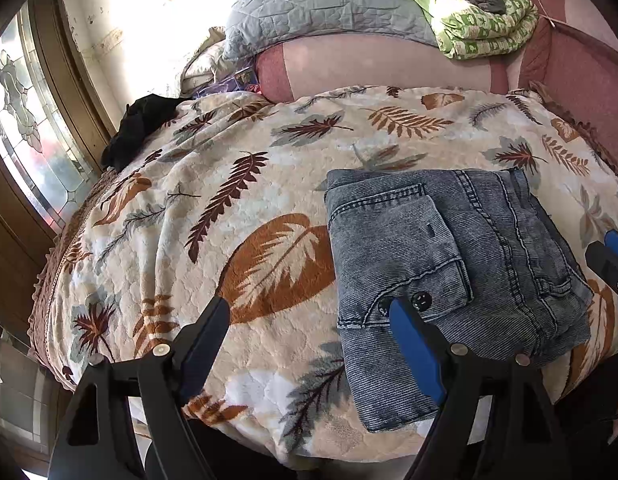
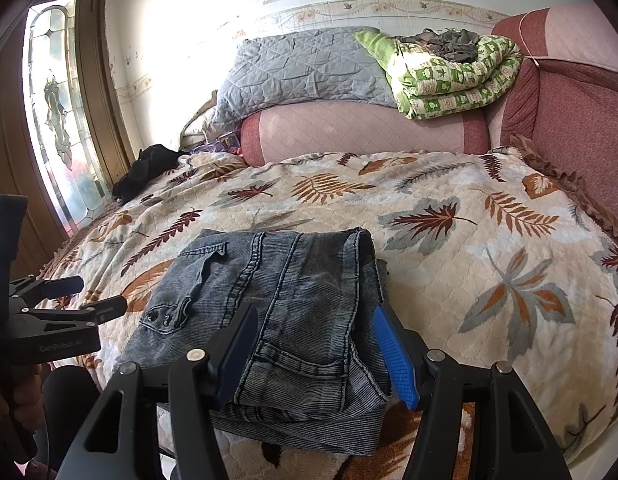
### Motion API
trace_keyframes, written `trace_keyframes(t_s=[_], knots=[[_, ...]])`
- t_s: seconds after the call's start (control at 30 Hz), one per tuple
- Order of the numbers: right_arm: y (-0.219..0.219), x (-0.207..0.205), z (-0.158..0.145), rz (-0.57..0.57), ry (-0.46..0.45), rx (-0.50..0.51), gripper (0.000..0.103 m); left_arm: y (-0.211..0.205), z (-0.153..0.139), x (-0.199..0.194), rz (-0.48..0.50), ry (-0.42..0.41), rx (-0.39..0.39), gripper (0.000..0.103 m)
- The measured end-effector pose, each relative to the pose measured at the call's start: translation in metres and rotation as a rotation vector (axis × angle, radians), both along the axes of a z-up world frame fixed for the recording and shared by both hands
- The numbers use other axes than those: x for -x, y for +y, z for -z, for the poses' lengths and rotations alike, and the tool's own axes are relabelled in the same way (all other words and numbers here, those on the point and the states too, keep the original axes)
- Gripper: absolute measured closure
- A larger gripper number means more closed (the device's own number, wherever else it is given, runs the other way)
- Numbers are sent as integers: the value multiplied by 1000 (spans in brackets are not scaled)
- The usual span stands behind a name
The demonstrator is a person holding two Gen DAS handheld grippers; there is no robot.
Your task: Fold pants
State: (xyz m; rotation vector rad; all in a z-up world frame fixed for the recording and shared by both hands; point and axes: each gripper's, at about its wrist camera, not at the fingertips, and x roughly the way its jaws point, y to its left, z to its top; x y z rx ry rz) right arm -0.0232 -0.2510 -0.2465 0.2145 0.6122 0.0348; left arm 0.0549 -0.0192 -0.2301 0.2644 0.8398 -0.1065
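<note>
Left jaws: the left gripper point(image 1: 309, 314) is standing wide apart and gripping nothing; its right finger point(image 1: 413, 344) is hanging over the near left edge of the pants point(image 1: 449, 264), while the other finger is hovering over the bare bedspread point(image 1: 229, 240). Whether the finger is touching the denim cannot be told.

Right jaws: the right gripper point(image 2: 317, 348) is spread partway, its two fingers sitting either side of the near right corner of the pants point(image 2: 277, 304). The pads are looking clear of the cloth, so nothing is being squeezed.

Other gripper in view: the left gripper point(image 2: 85, 296) is showing at the left edge of the right wrist view, beside the pants; in the left wrist view only a sliver of the right gripper point(image 1: 613, 256) is peeking in at the right edge.

Hidden or unclear: the near edge of the pants is being covered by the fingers in both views. A hand point(image 2: 25, 400) is appearing dimly at the lower left, cut off by the frame. The window point(image 1: 25, 128) is blowing out with glare.

Pants, look: grey-blue washed denim, folded into a compact rectangle, a flap pocket with two dark buttons point(image 1: 421, 300) facing up.

Pants, place: lying on the leaf-patterned bedspread near its front edge, well apart from the green quilt point(image 2: 457, 76) and grey quilt point(image 2: 301, 68) stacked at the back.
</note>
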Motion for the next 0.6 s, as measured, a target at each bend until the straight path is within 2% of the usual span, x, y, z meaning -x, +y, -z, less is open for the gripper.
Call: trace_keyframes(t_s=[0.6], knots=[[1, 0, 0, 1, 2, 1, 39, -1, 2, -1, 3, 6, 1, 20]])
